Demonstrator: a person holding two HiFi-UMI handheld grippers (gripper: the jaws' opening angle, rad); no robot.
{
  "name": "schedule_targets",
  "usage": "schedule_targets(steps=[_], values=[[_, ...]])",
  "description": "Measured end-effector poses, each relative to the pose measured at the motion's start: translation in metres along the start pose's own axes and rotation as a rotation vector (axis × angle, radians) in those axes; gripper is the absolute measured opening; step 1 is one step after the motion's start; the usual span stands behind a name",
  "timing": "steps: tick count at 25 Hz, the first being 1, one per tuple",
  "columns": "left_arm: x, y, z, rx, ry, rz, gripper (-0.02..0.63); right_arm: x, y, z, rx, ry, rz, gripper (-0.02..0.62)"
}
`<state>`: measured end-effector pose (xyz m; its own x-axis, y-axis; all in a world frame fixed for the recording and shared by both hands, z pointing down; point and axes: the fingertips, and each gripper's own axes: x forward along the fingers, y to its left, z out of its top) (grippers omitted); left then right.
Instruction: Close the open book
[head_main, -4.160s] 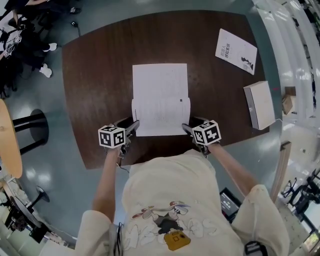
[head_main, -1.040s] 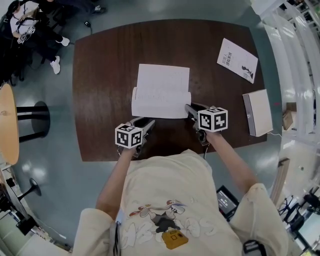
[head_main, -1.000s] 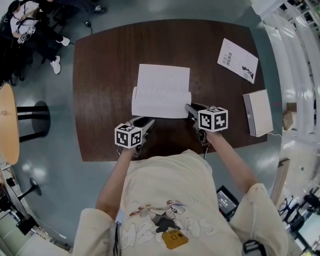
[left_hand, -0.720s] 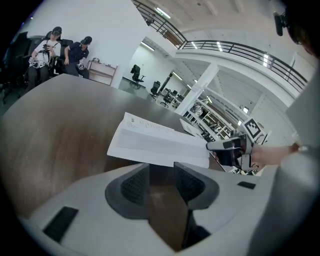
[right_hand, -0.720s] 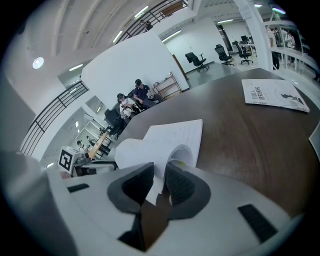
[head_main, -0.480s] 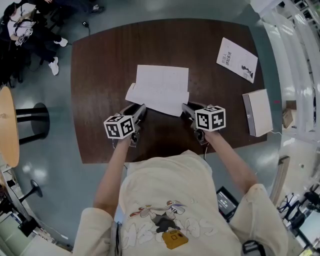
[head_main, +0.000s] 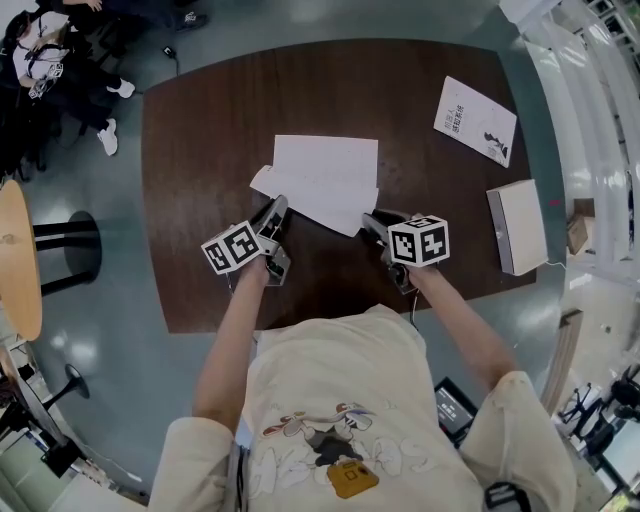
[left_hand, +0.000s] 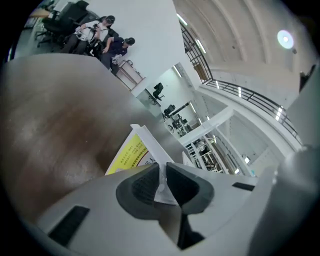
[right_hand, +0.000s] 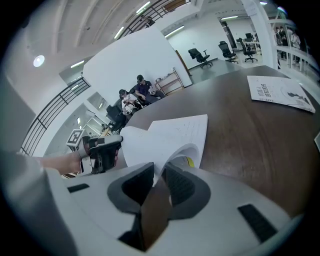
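Our left tongs (head_main: 274, 208) just clamped onto the book (head_main: 325, 170), right tongs (head_main: 368, 221) gripping its other edge. Open worktop (head_main: 200, 120) surrounds it; its folded half has skewed

At your far right, a printed booklet (head_main: 475, 120) lies flat on the dark wooden surface (head_main: 200, 130); a white box (head_main: 518, 230) rests nearby at the edge. Seated people (head_main: 40, 50) occupy the far left.

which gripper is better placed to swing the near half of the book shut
Left, probably: the left gripper has just closed on the book at its near left corner, by the yellow cover. The right gripper pinches curling pages at the right corner and may only bend them.
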<state>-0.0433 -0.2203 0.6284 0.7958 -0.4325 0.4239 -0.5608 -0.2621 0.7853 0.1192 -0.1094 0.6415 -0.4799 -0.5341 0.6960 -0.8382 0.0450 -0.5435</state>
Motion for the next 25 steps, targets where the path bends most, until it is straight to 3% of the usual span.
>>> schedule_targets(steps=[3, 5, 18, 25], values=[[0.003, -0.003, 0.005, -0.063, -0.023, -0.052, 0.031, 0.003, 0.000, -0.003, 0.000, 0.009, 0.004, 0.081], [0.005, -0.006, 0.008, -0.064, -0.032, -0.066, 0.021, 0.004, 0.000, -0.003, 0.005, 0.010, 0.005, 0.081], [0.018, 0.001, 0.004, -0.038, -0.021, -0.010, 0.017, 0.007, -0.018, 0.015, -0.041, 0.004, -0.058, 0.109], [0.019, 0.002, 0.004, -0.038, -0.020, -0.001, 0.017, -0.002, -0.018, 0.034, -0.100, -0.040, -0.117, 0.195]])
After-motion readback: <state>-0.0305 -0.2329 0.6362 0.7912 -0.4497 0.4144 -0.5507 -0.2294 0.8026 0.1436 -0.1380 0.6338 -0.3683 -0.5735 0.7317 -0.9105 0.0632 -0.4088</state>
